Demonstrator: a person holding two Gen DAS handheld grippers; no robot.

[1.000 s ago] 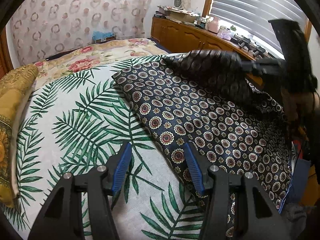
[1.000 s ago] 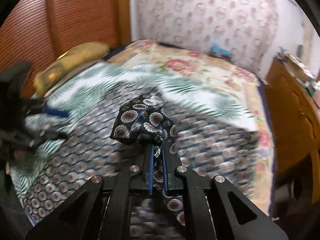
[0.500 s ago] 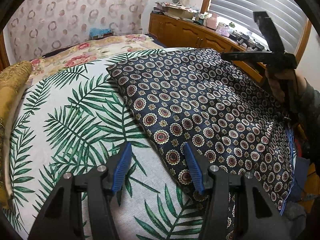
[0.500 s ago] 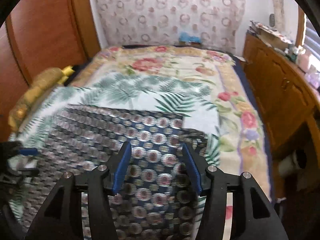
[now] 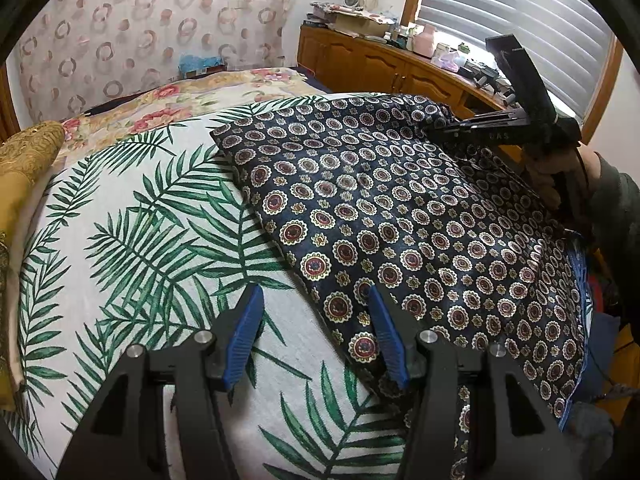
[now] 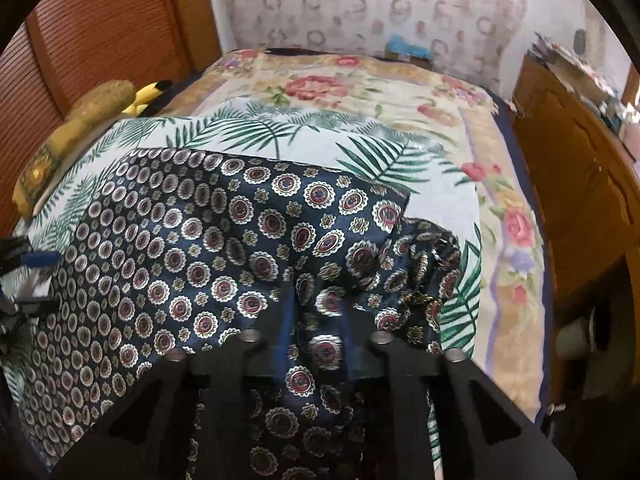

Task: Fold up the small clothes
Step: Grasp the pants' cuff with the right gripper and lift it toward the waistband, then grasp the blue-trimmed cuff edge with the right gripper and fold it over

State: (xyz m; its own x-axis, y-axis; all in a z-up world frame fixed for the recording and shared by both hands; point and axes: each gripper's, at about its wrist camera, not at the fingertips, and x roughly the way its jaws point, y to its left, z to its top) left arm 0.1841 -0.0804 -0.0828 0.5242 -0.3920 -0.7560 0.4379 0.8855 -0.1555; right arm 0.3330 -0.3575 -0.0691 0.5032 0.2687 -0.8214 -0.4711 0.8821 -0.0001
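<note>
A dark navy cloth with round medallion print lies spread on the palm-leaf bedspread. My left gripper is open just above the cloth's near left edge, one blue pad over the cloth and the other over bare bedspread. In the right wrist view the cloth fills the lower left, with a bunched corner at its far right. My right gripper is low over the cloth, its open fingers partly buried in the folds. It also shows in the left wrist view at the cloth's far right corner.
A yellow-gold pillow lies at the bed's left side. A floral quilt covers the far half of the bed. A wooden cabinet with clutter stands along the right under the blinds. A wooden wardrobe is on the left.
My right gripper let go of the raised cloth corner, opened, and has now dropped onto the cloth's far right corner. The cloth settled flat. My left gripper stayed open at the near edge.
</note>
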